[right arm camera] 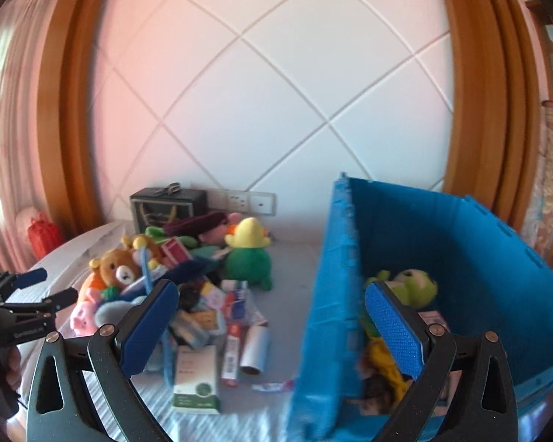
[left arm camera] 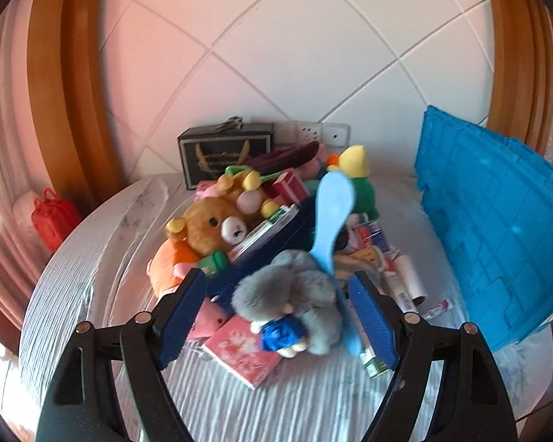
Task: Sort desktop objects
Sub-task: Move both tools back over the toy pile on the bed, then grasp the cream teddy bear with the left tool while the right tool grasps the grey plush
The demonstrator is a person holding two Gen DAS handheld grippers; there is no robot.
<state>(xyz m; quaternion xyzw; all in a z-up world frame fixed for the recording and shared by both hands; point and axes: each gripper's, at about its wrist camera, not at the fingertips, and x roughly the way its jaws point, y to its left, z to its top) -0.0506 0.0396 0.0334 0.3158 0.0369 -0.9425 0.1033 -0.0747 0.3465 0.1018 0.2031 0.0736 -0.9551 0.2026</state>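
The left gripper (left arm camera: pixel 278 304) has its fingers wide apart, with a grey plush toy (left arm camera: pixel 295 294) lying between them on the desk (left arm camera: pixel 92 276), not gripped; a light blue paddle (left arm camera: pixel 330 213) rises behind the toy; the brown bear (left arm camera: pixel 210 224) sits in a dark blue tray (left arm camera: pixel 276 243) in the pile; the right gripper (right arm camera: pixel 272 322) also has its fingers apart and empty, astride the near wall of the blue crate (right arm camera: pixel 331 294); a green plush (right arm camera: pixel 413 287) lies inside the crate

Grey plush (left arm camera: pixel 295 294) btwn left pads: fluffy, matt. Pads (left arm camera: pixel 372 320): blue textured rubber-like; arms matt black plastic. Crate (right arm camera: pixel 497 276) ahead of right tool: ribbed blue plastic. Tablecloth (left arm camera: pixel 276 405): ribbed white cloth.
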